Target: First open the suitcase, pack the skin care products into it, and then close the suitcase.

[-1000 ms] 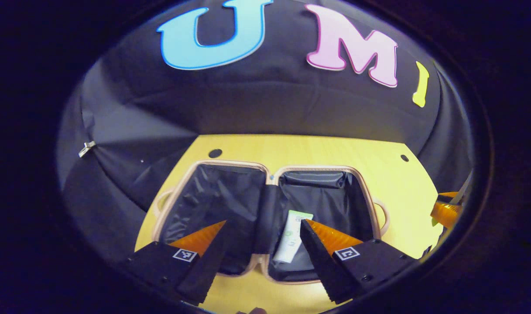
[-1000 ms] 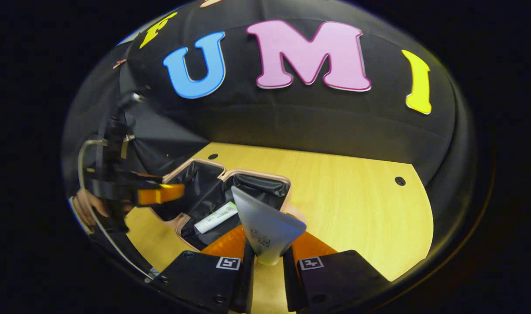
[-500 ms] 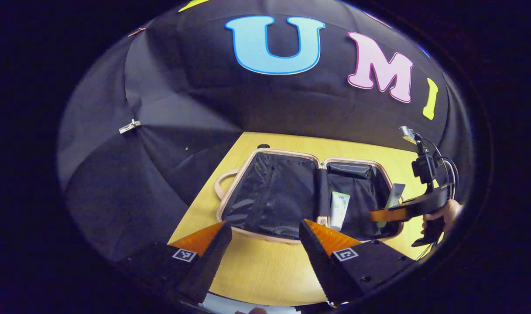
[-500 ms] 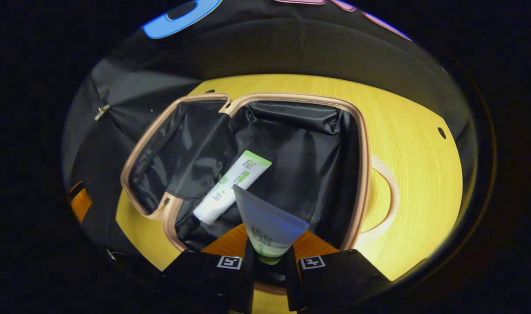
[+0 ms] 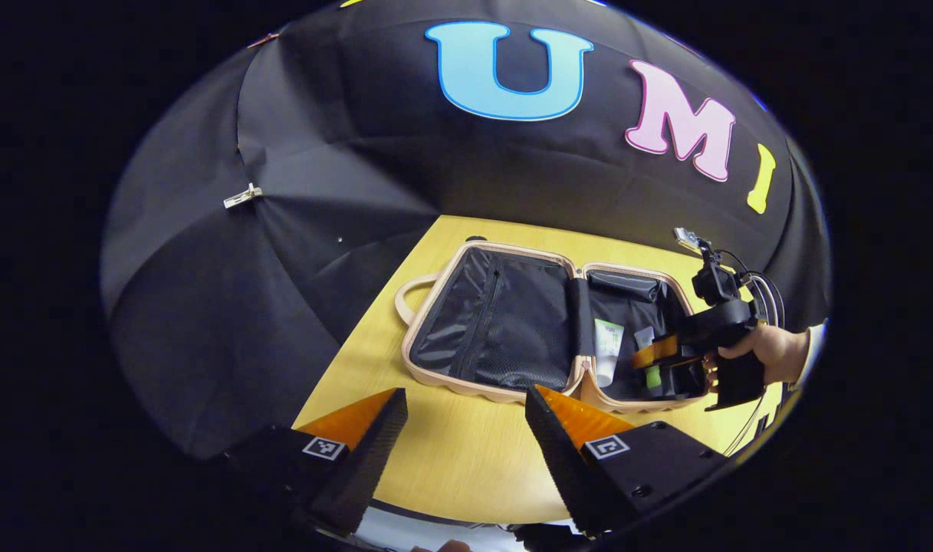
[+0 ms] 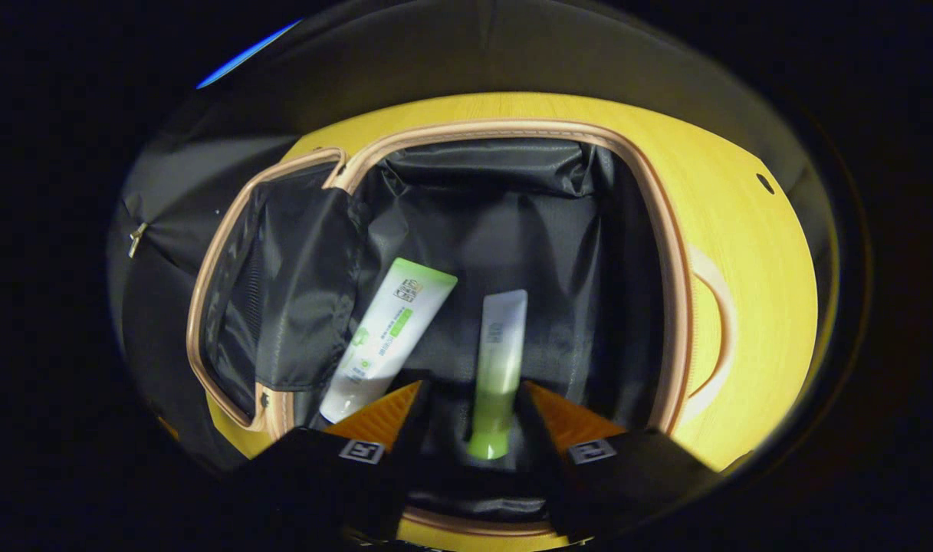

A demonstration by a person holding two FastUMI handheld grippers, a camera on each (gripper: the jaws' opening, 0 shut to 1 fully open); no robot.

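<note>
In the left gripper view, my left gripper (image 5: 466, 429) hangs over the near edge of the wooden surface (image 5: 451, 460), its jaws wide apart with nothing between them. Ahead of it the suitcase (image 5: 504, 391) lies open and flat, both halves lined in black, a pale handle loop on its left side. The left half holds nothing I can make out. In the right half a white tube (image 5: 607, 351) with a green print lies near the hinge, and a grey tube (image 5: 647, 356) with a green cap lies just beside it. My right gripper (image 5: 654, 354) reaches into that same half from the right, held by a hand (image 5: 765, 349).

In the right gripper view, my right gripper (image 6: 470, 418) looks down into the suitcase's (image 6: 665, 253) right half. Its jaws stand apart, and the grey tube (image 6: 499, 360) lies on the lining between them, cap toward me; neither side presses on it. The white tube (image 6: 386, 337) lies slanted to its left, close beside it.
</note>
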